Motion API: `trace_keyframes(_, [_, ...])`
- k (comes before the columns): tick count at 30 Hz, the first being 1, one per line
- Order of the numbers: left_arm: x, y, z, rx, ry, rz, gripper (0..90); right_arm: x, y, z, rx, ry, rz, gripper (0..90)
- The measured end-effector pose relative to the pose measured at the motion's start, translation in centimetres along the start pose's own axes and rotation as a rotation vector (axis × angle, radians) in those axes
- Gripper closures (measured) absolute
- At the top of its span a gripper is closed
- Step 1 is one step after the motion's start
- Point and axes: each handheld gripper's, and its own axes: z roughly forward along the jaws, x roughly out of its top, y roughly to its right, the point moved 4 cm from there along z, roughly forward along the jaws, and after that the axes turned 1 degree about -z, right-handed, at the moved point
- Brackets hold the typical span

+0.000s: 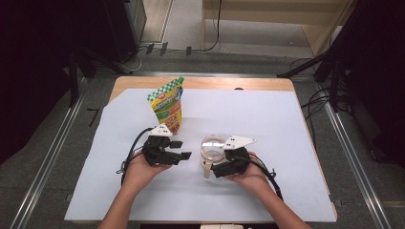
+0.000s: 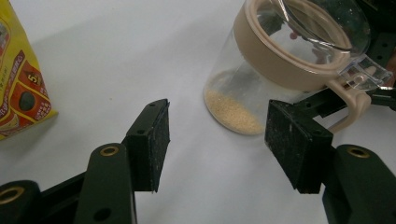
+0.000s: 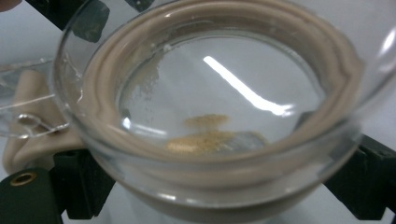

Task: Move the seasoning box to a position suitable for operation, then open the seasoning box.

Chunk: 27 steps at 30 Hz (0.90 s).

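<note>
Two hand-held grippers sit low in the middle of the high view, each in one of the person's hands. The left hand-held gripper (image 1: 177, 149), left of centre, has its jaws standing apart with nothing between them; in the left gripper view they frame bare white sheet. The right hand-held gripper (image 1: 216, 162), right of centre, is clamped on the glass jar (image 1: 212, 149), its black pads pressed against the jar's sides at the bottom corners of the right gripper view. The jar has a beige rim, a clear hinged lid tipped open, and a little tan grain (image 2: 231, 112) at its bottom. Farther up, upper left of centre, a yellow pouch (image 1: 168, 105) stands upright on the white-covered bench (image 1: 267, 119).
</note>
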Motion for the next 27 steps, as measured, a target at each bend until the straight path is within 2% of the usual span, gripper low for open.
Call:
trace_keyframes(4, [0.0, 0.0, 0.0, -0.005, -0.005, -0.002, 42.4, -0.2, -0.1, -0.9, -0.003, -0.001, -0.018, 11.4])
trace_keyframes(7, [0.0, 0.1, -0.1, -0.008, -0.005, -0.001, 43.4, -0.4, 0.0, -1.6, 0.006, -0.004, 0.004, 12.7])
trace_keyframes(9, [0.1, 0.2, -0.2, -0.018, 0.002, -0.025, 43.8, -0.6, 0.0, -2.3, 0.021, -0.011, 0.018, 13.3])
trace_keyframes(11, [0.1, 0.2, -0.2, -0.028, 0.008, -0.042, 42.9, -0.8, 0.0, -3.0, 0.030, -0.017, 0.013, 19.7])
trace_keyframes(14, [0.2, 0.3, -0.1, -0.037, 0.005, -0.045, 43.8, -1.2, -0.1, -4.4, 0.014, -0.013, -0.018, 27.3])
trace_keyframes(17, [0.2, 0.6, 0.0, -0.047, -0.003, -0.041, 47.9, -1.4, 0.1, -5.5, -0.001, -0.012, -0.029, 37.8])
trace_keyframes(19, [0.2, 0.8, 0.1, -0.059, -0.013, -0.036, 51.5, -1.5, 0.4, -6.1, 0.008, -0.015, -0.012, 44.0])
trace_keyframes(24, [0.2, 1.3, 0.2, -0.087, -0.021, -0.012, 61.8, -1.0, 1.5, -7.2, 0.044, 0.013, 0.071, 58.2])
trace_keyframes(27, [0.3, 1.9, 0.2, -0.106, -0.020, 0.012, 72.6, -0.8, 1.8, -7.5, 0.032, 0.029, 0.093, 66.9])
